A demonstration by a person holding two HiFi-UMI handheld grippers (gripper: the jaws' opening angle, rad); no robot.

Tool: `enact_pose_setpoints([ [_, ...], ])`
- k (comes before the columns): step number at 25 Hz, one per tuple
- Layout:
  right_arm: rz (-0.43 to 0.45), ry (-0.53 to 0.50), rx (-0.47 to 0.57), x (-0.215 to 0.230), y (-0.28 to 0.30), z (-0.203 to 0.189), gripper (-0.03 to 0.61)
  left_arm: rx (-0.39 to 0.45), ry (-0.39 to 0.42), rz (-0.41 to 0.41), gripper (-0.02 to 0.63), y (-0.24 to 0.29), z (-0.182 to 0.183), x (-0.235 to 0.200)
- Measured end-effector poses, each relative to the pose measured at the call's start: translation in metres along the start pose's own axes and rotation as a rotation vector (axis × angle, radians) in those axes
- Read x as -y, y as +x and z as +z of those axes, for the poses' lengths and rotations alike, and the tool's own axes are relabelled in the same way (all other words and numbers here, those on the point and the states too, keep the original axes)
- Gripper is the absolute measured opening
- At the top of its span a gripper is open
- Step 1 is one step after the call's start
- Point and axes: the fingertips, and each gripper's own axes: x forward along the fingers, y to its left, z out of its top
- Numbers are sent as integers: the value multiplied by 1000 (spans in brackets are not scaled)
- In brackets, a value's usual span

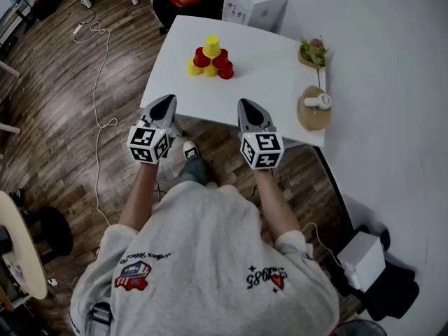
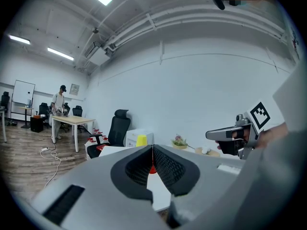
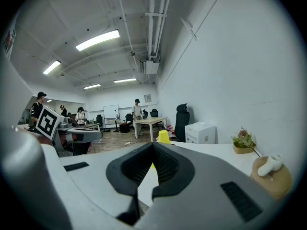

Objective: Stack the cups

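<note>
Counter [image 1: 175, 82], white, butts against the wall [image 1: 392, 82] on the right. Its near edge lies just ahead of both grippers, and its left and far edges drop to the floor [image 1: 56, 124]. The cups [image 1: 210, 59], yellow and red, stand as a small pyramid toward the far-left part of the counter, well apart from either gripper. Left gripper [image 1: 166, 103] and right gripper [image 1: 247, 106] hover side by side off the near edge, the fingers of each pressed together with nothing between them. Biggest risk, as I judge it: the whole pyramid goes over if a closed gripper noses into the bottom row, or if a lower cup is drawn out before the top yellow one. The cups look light and would roll, and the left and far edges are near enough for one to drop to the floor. Next risk: fingers not spread in time only shove a cup along. Smaller risk: a wide swing of the right gripper toward the wall clips the wooden disc [image 1: 311, 117] or the plant [image 1: 313, 51], both near the wall. Room: a broad bare stretch of counter lies before the pyramid and to its right, enough for both grippers to come in from the near side. The left side is tighter, with little surface between cups and edge. A box [image 1: 253, 2] stands beyond the far edge, out of the working path. A cable [image 1: 105, 75] trails on the floor at left, no hindrance to the hands.
</note>
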Motion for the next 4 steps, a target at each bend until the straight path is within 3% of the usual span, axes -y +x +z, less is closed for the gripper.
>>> enact_pose_setpoints([
  [4, 0, -4, 0, -2, -3, -4, -8, -3, 15, 2, 8, -2, -3, 2],
])
